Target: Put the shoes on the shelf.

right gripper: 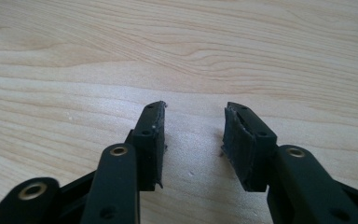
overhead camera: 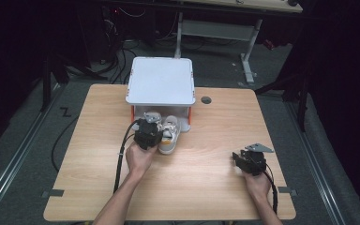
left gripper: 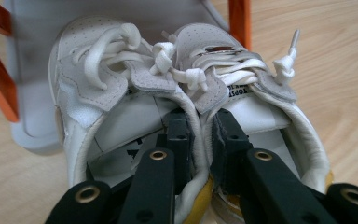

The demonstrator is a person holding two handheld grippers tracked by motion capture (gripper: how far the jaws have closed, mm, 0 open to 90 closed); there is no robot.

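Seemingly midway, the left gripper (left gripper: 200, 135) pinches the touching inner collars of 2 shoes (left gripper: 186, 88) at the rack (overhead camera: 160, 80) mouth, while the right gripper (right gripper: 193, 140) hovers open, empty.

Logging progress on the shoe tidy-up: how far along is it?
Done: the left tongs have both white shoes pinched together by their inner walls. In hand: the pair sits at the white rack's open front. Left: pushing them fully under; the right tongs hang open, idle.
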